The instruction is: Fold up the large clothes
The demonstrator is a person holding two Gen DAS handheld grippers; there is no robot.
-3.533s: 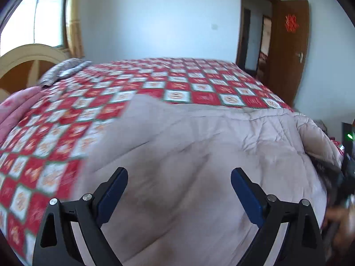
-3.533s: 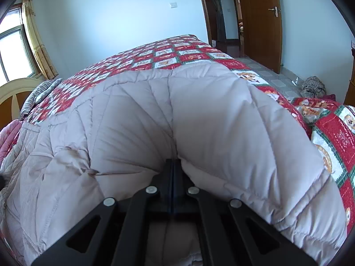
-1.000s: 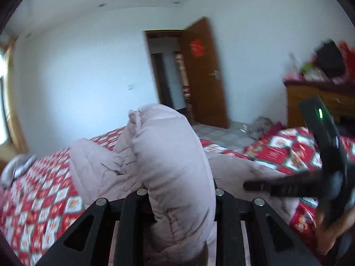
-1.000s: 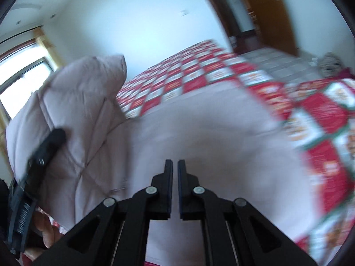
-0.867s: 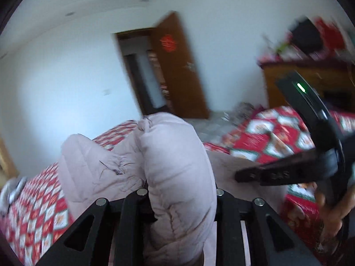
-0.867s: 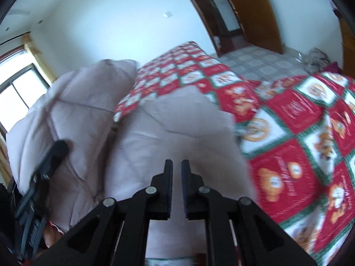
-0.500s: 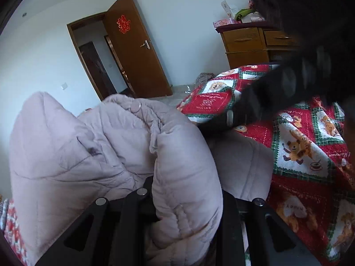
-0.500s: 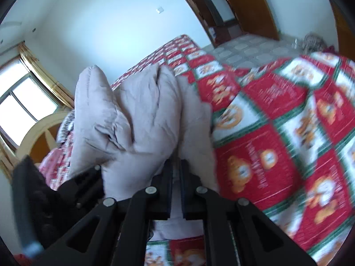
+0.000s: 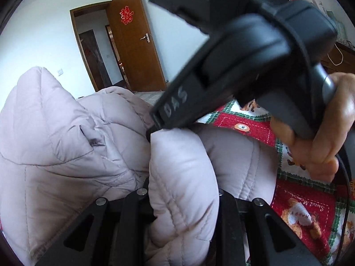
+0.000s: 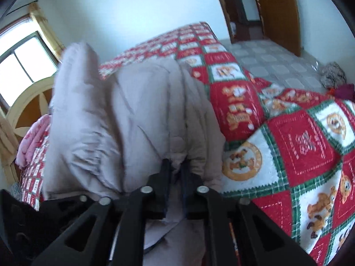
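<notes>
Jacket [image 9: 66,146], pale quilted, lies bunched on the patchwork bedspread [image 10: 299,146], left gripper [image 9: 184,199] clamped on one thick fold, right gripper [image 10: 176,173] closing its jaws on another.

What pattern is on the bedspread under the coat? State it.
Red, white and green patchwork squares with bears on the bedspread, clearest in the right wrist view.

1. The pale pinkish-beige quilted down coat [image 9: 73,146] is puffy, stitched in broad panels, and bunched into thick folds.
2. It lies heaped on the bed's red, white and green patchwork quilt [image 10: 299,146], near that quilt's front edge.
3. One padded part [image 10: 77,71] stands upright above the quilt; a lower fold [image 9: 239,159] rests flat on it.
</notes>
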